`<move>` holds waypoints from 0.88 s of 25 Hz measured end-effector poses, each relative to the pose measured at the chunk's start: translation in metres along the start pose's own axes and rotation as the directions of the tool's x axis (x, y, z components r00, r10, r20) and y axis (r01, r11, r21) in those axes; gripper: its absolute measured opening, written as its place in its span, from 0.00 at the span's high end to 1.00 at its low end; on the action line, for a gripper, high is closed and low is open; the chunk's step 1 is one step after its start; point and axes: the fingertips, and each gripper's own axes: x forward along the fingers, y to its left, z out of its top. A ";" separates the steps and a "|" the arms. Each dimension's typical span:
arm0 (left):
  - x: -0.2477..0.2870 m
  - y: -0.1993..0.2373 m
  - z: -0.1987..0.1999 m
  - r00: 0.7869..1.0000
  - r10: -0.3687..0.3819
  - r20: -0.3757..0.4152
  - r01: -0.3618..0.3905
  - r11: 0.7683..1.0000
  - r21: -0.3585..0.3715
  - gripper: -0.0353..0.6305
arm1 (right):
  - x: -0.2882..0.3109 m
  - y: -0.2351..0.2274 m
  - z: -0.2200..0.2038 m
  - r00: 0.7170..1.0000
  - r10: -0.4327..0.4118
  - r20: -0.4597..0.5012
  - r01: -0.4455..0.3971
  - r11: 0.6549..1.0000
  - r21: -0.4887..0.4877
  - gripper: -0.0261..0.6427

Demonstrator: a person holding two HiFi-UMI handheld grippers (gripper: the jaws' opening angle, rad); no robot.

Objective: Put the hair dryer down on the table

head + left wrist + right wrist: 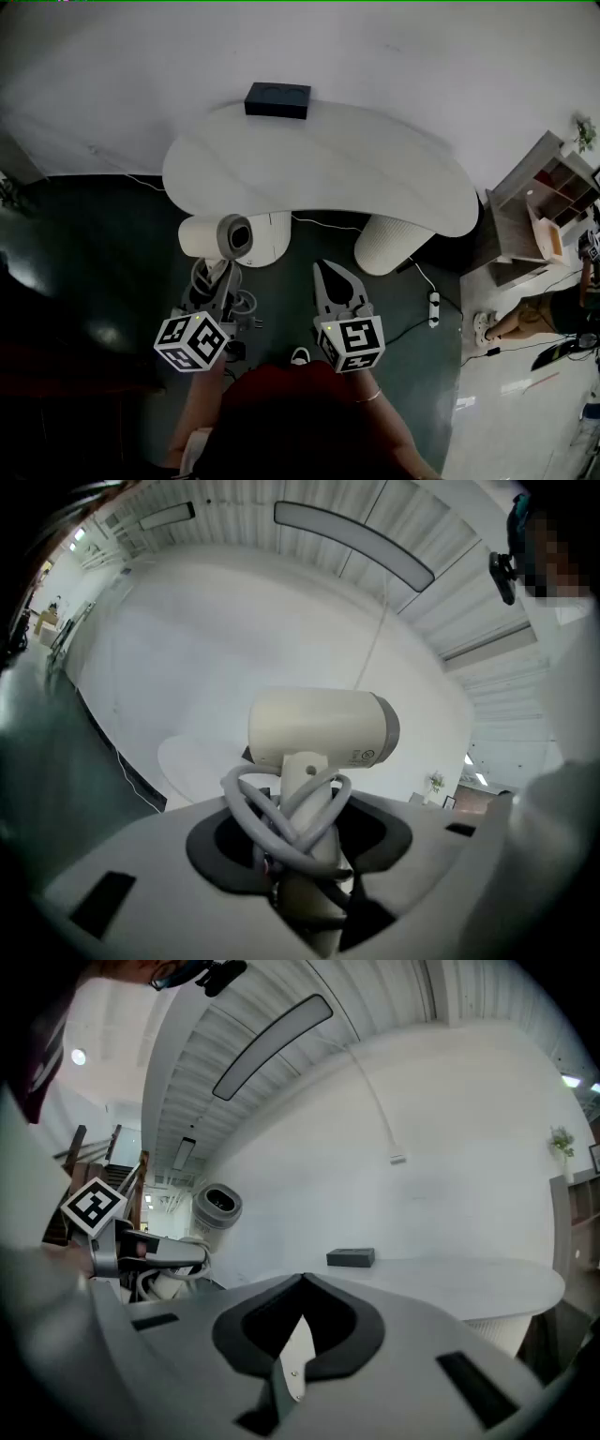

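A cream hair dryer [218,237] with its grey cord wound round the handle is held up by my left gripper [217,272], which is shut on the handle. It hangs over the dark floor, just short of the near edge of the white table [375,169]. In the left gripper view the hair dryer's barrel [319,728] lies crosswise above the jaws of the left gripper [302,846], with cord loops [281,808] round the handle. My right gripper [330,274] is beside it, shut with nothing in it. The right gripper view shows the right gripper [302,1283] aimed at the table [450,1279], the hair dryer [216,1208] at its left.
A black box [277,100] sits at the table's far edge, against the white wall. Two ribbed white pedestals [389,244] carry the table. A power strip [433,307] and cable lie on the floor at right, near a wooden shelf unit [539,211] and a person's legs [520,319].
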 end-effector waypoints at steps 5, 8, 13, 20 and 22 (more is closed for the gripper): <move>0.006 -0.003 -0.003 1.000 -0.001 -0.014 0.001 1.000 0.003 0.63 | 0.002 -0.006 0.003 1.000 0.007 0.013 -0.007 1.000 0.019 0.94; 0.013 -0.006 -0.005 1.000 0.004 -0.023 -0.003 1.000 0.017 0.63 | 0.005 -0.011 0.005 1.000 0.019 0.023 -0.020 1.000 0.024 0.94; 0.021 -0.011 -0.011 0.999 0.015 -0.030 -0.014 1.000 0.025 0.63 | 0.005 -0.021 -0.001 0.999 0.039 0.017 -0.039 0.999 0.026 0.94; 0.030 -0.018 -0.006 1.000 0.025 -0.012 -0.024 0.999 0.031 0.63 | -0.001 -0.039 -0.003 0.999 0.043 0.033 -0.044 0.998 0.040 0.94; 0.031 -0.019 -0.005 1.000 0.029 -0.010 -0.029 0.999 0.034 0.63 | -0.002 -0.045 -0.002 0.999 0.028 0.038 -0.029 0.999 0.041 0.94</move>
